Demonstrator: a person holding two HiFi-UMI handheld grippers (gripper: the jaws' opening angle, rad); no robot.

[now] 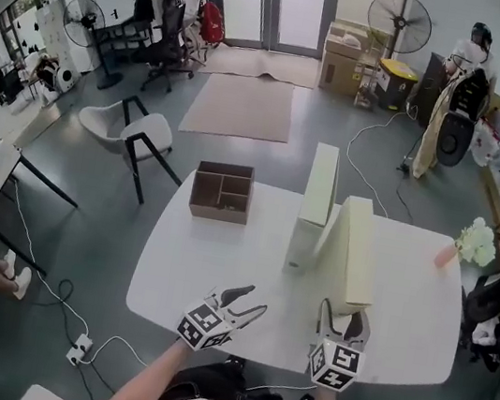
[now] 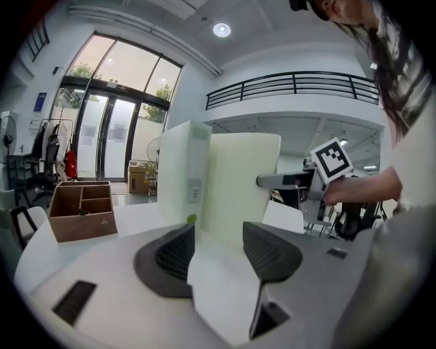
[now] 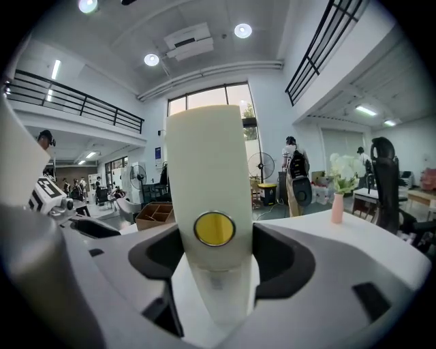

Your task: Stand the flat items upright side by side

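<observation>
My right claw (image 1: pixel 346 309) is clamped on the near end of a cream flat box (image 3: pixel 204 163). Only that claw's own view shows the plain yellow round sticker (image 3: pixel 214 229) on that end. My left claw (image 2: pixel 218 230) stands open and empty. Its view alone shows a small grey label (image 2: pixel 194 193) on the other cream box (image 2: pixel 182 170), too small to read. Both boxes stand on edge, just beside each other, on the white surface (image 1: pixel 202 262) ahead of the left claw.

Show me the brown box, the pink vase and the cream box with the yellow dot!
brown box (image 1: pixel 218 212), head view, front wall.
pink vase (image 3: pixel 336 208), right gripper view, body.
cream box (image 3: pixel 204 157), right gripper view, narrow face.
</observation>
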